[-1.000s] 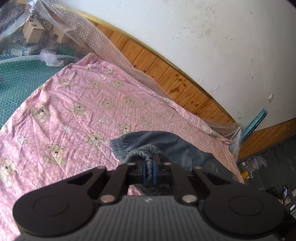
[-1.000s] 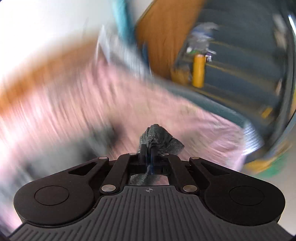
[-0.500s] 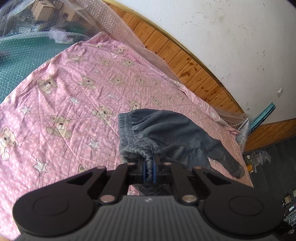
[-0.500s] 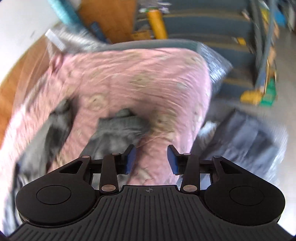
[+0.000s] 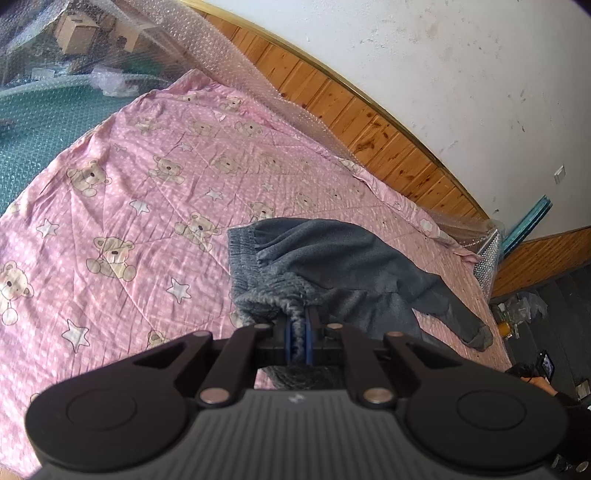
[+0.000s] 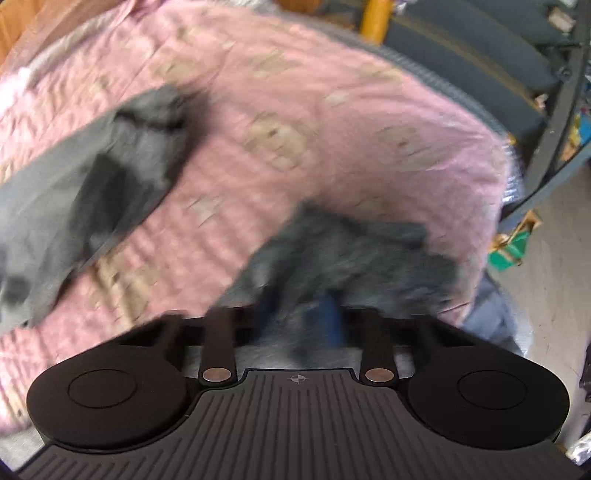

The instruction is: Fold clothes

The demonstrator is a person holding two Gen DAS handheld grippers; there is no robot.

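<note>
Nearest in the left wrist view, the left gripper (image 5: 298,325) has its jaws clenched on the ribbed waistband of the grey trousers (image 5: 343,273). In the right wrist view, which is blurred, the right gripper (image 6: 301,314) has its jaws closing, with a bunched grey part of the trousers (image 6: 343,243) between them; whether the pads already press on it is hard to tell.

The folding looks barely begun. The trousers lie crumpled on the bed's pink quilt (image 5: 147,206), near its right end, one leg trailing away to a cuff (image 5: 476,336) by the right edge. No neat fold shows yet; spreading the garment flat and doubling it over are probably all still to do.

The quilt, printed with bears and stars, is creased but mostly bare to the left. Beyond it runs bubble wrap (image 5: 221,48), then wooden wainscot (image 5: 369,122) under a scuffed white wall (image 5: 443,55). Cardboard boxes (image 5: 74,29) sit far left.
</note>
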